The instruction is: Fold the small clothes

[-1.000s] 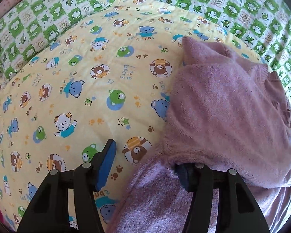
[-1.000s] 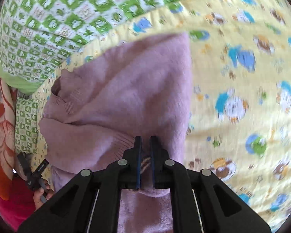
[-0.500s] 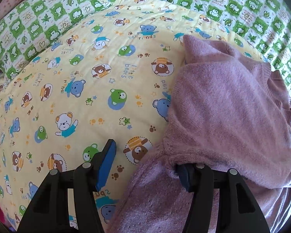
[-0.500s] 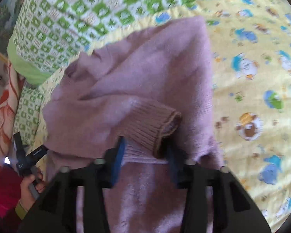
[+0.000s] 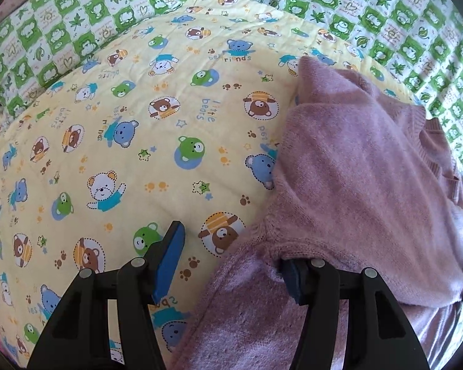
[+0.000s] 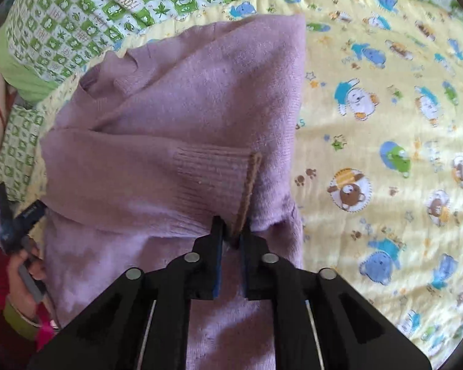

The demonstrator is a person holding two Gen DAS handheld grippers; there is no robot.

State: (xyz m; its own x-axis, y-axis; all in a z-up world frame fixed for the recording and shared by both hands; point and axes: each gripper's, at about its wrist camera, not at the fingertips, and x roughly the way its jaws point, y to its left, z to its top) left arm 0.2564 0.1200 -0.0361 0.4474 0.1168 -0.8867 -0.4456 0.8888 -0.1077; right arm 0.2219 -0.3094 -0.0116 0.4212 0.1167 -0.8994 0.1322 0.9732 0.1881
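A small mauve knitted sweater [image 5: 361,166] lies partly folded on a yellow bear-print quilt [image 5: 157,141]. In the right wrist view the sweater [image 6: 200,117] has one sleeve laid across its body, ribbed cuff [image 6: 219,178] towards the middle. My right gripper [image 6: 231,234] is shut on the cuff's edge. My left gripper [image 5: 231,259] is open at the sweater's left side; its right finger is tucked under a fold of the knit, its left finger [image 5: 169,256] is over bare quilt.
Green-and-white checked bedding [image 5: 385,15] borders the quilt at the back and also shows in the right wrist view [image 6: 108,9]. The left hand with its gripper handle [image 6: 18,225] shows at the left edge of the right wrist view.
My right gripper opened half a second ago with the cuff between its fingers, then shut on the cuff's edge; the sleeve now lies flatter across the sweater. My left gripper barely moved.
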